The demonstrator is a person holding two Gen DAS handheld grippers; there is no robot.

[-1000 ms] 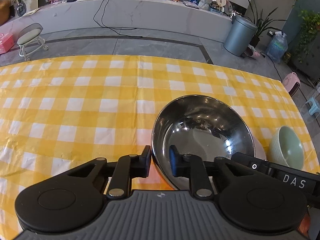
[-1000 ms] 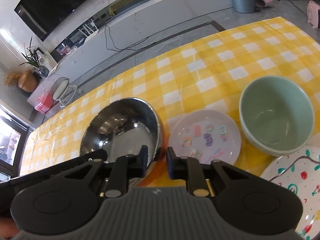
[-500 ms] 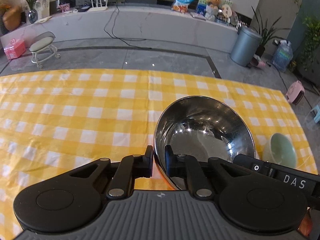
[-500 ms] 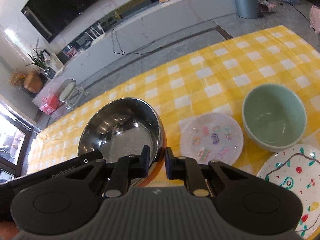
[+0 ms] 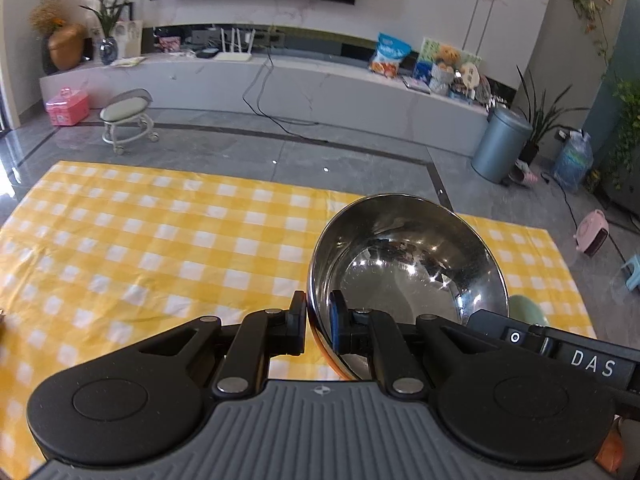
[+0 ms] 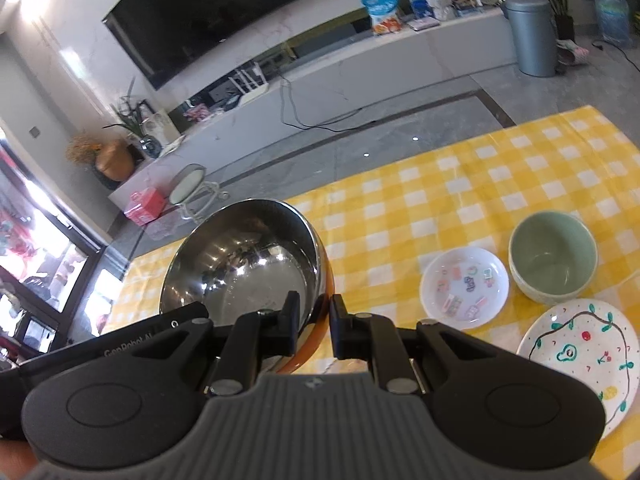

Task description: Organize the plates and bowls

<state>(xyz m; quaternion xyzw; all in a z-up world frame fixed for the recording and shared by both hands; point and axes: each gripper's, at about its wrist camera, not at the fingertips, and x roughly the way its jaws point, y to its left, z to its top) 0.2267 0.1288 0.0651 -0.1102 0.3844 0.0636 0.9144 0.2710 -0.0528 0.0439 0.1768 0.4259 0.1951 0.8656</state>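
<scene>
- L gripper (image 5: pixel 318 322) jaws pinched on steel bowl (image 5: pixel 404 276) rim; R gripper (image 6: pixel 314 330) jaws straddle opposite rim, clamp unclear.
- Bowl lifted, tilted above tablecloth (image 5: pixel 160 248), probably two-handed for stability.
- Green bowl (image 6: pixel 552 258), plates near right edge.

A yellow-checked table (image 6: pixel 460 184) carries a green bowl (image 6: pixel 554 262) and, seemingly, two plates (image 6: pixel 464 288).
</scene>
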